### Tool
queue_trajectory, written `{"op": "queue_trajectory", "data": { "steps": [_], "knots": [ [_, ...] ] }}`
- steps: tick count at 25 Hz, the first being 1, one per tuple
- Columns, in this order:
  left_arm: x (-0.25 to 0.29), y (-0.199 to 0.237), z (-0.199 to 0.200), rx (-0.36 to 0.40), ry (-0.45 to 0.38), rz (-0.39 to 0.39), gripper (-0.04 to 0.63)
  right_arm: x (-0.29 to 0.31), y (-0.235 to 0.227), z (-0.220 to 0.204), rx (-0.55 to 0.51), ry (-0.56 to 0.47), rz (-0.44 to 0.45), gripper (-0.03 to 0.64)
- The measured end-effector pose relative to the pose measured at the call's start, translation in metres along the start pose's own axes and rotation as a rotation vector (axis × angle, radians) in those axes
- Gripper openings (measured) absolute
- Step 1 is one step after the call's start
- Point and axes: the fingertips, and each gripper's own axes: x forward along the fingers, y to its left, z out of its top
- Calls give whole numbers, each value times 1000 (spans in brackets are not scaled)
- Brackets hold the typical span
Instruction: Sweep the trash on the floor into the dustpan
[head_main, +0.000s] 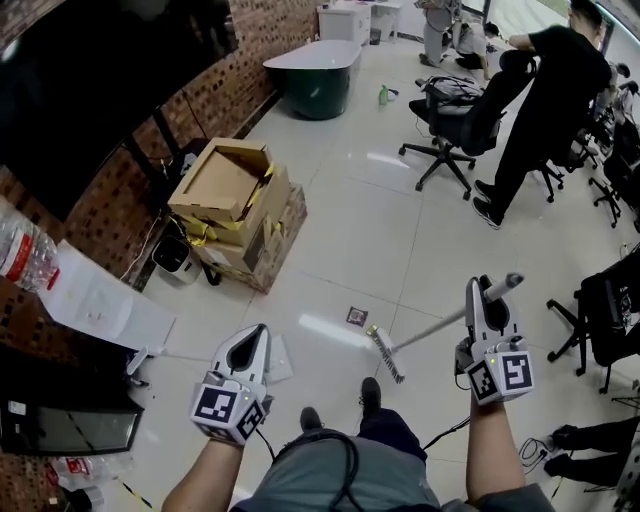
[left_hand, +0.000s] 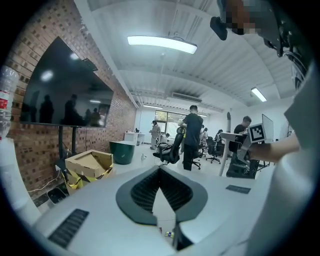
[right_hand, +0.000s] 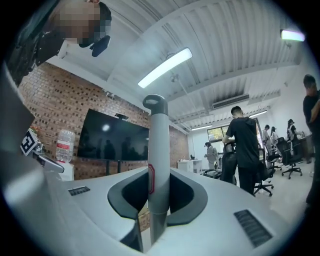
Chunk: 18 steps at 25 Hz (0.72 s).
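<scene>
Honestly, the glossy tiled floor (head_main: 400, 230) matters most here: it looks smooth, so I'd guess light scraps will skate across it rather than catch. Off to the left, against the brick wall (head_main: 100, 200), is a stack of cardboard boxes (head_main: 235, 200), well apart from the action. Next down is the broom (head_main: 430, 328), and it looks like a light one. It has a thin, stiff grey pole (right_hand: 159, 135) and a narrow bristle head (head_main: 385, 353) resting on the floor just ahead of the person's shoes (head_main: 370, 392). The right gripper (right_hand: 159, 172) has its jaws clamped round the pole near the top, just under the hanging loop (right_hand: 154, 102), so that's a long lever. The pole is round and looks slick, so I reckon it could twist in the jaws, and a lower hold would give more control. The left gripper (left_hand: 160, 170) has its jaws pressed together at the tips with nothing between them. Smallest of all is the trash (head_main: 357, 316), a little dark flat scrap on the floor just beyond the bristle head. It's probably near weightless, so short gentle strokes should do. I can't spot a dustpan in any view.
</scene>
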Motion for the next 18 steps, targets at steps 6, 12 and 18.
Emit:
{"op": "queue_trajectory", "data": {
  "steps": [6,12,18],
  "knots": [
    [52,-22,7,-76,0,147,9,51,-51,-38,63,36,128,80],
    [93,-43,17,-70,5,229,9,107,-92,-87,97,89,204,78],
    [131,-34,-34,-90,54,240,9,160,-105,-152,73,164,239,72]
  ]
}}
